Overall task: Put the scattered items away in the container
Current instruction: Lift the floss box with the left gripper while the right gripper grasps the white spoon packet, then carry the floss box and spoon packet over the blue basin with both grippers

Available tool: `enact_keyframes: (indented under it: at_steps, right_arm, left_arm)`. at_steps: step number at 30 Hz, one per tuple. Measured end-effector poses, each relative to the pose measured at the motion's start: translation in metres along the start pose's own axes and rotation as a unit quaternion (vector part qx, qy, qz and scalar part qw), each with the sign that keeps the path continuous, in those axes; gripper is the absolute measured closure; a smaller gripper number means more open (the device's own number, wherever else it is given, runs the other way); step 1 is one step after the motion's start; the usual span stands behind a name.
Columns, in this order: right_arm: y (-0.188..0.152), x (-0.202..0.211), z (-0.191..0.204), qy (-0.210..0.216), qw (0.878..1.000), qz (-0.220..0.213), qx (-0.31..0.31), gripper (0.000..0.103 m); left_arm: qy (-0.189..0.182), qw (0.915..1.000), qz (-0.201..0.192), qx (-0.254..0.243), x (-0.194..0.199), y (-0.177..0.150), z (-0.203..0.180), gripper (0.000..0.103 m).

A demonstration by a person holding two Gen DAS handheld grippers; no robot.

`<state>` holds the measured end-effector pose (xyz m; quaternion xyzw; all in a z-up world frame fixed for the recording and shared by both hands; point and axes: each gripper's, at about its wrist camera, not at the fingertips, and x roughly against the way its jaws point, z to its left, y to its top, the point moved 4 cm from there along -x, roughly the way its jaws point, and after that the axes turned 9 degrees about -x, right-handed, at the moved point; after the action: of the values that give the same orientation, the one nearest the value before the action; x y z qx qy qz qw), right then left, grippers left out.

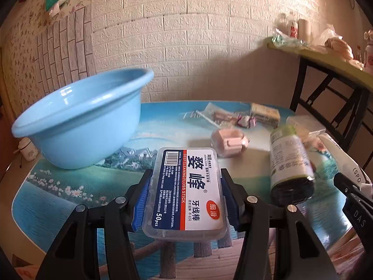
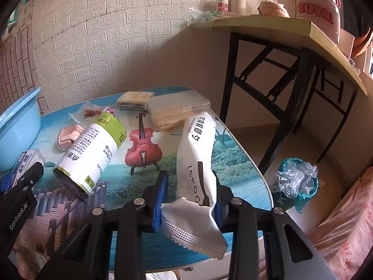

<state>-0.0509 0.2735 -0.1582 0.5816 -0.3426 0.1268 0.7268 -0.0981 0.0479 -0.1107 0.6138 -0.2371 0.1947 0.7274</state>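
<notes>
Left gripper [image 1: 184, 200] clamps the clear rectangular plastic floss-stick box [image 1: 186, 191], right gripper [image 2: 188, 200] pinches the white spoon sachet [image 2: 198, 154]; carry both level, release above the light-blue round plastic basin [image 1: 79, 121] at the table's far-left corner.

Floss box [image 1: 185, 194]: "DEEP CLEANING FLOSS STICK", "50pcs", large Chinese characters, barcode at the far end. White pouch [image 2: 198, 163]: "(SPOO", partly creased, plus Chinese print. Left gripper body [image 2: 19, 212]: "GenRobot.AI". Pink jar [image 2: 318, 7] on side table: "CUTE". Roll label [image 2: 91, 149]: Chinese print, unreadable.
</notes>
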Motion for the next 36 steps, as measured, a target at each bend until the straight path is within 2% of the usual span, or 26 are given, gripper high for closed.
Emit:
enact_keyframes:
  at_steps: [4, 10, 15, 21, 27, 33, 36]
  right_arm:
    - [0.008, 0.022, 0.003, -0.004, 0.999, -0.037, 0.015, 0.072]
    - [0.012, 0.055, 0.006, 0.004, 0.998, -0.064, 0.022, 0.073]
    - [0.021, 0.097, 0.01, 0.043, 0.993, -0.105, 0.021, 0.073]
    - [0.036, 0.143, 0.043, 0.084, 0.983, -0.159, 0.044, 0.073]
    - [0.047, 0.167, 0.09, 0.132, 0.975, -0.167, 0.07, 0.072]
    - [0.053, 0.175, 0.14, 0.16, 0.97, -0.156, 0.095, 0.072]
    - [0.056, 0.17, 0.16, 0.17, 0.97, -0.136, 0.103, 0.072]
  left_arm:
    - [-0.008, 0.9998, -0.017, 0.006, 0.015, 0.009, 0.003, 0.05]
    - [-0.016, 0.9992, -0.031, 0.018, 0.035, 0.016, 0.011, 0.05]
    - [-0.015, 0.9975, -0.057, 0.039, 0.062, 0.027, 0.031, 0.05]
    - [0.004, 0.9951, -0.081, 0.057, 0.091, 0.037, 0.066, 0.05]
    - [0.028, 0.9938, -0.077, 0.076, 0.099, 0.043, 0.106, 0.05]
    - [0.042, 0.9938, -0.055, 0.087, 0.097, 0.048, 0.142, 0.05]
    - [0.049, 0.994, -0.046, 0.087, 0.096, 0.055, 0.158, 0.05]
